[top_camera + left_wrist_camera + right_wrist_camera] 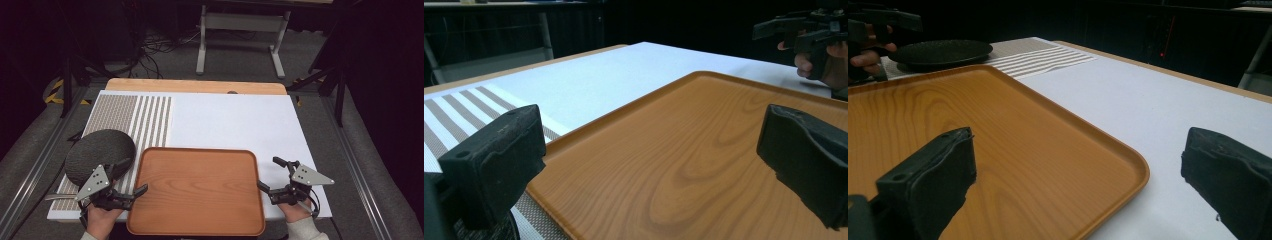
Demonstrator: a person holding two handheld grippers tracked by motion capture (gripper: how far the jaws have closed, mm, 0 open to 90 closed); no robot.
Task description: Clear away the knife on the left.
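Both grippers, left gripper [131, 176] and right gripper [266, 174], fingers wide, flank the rectangular wooden tray [197, 190]; next, likely clamp its side rims.

Tray [197, 192]: wood with clear grain, smooth, satin sheen, rounded raised rim. Round plate [100, 152] at left: dark, matt, fine pebbled texture. Placemat [145, 120] under it: woven cloth, beige and white stripes, coarse weave. Tabletop [235, 122]: white cover, matt, smooth, paper-like; bare light wood edge at far side. Left tool [131, 176] and right tool [266, 174]: black pads, matt, rubbery, rough worn edges; grey flat metal-looking plates on top.
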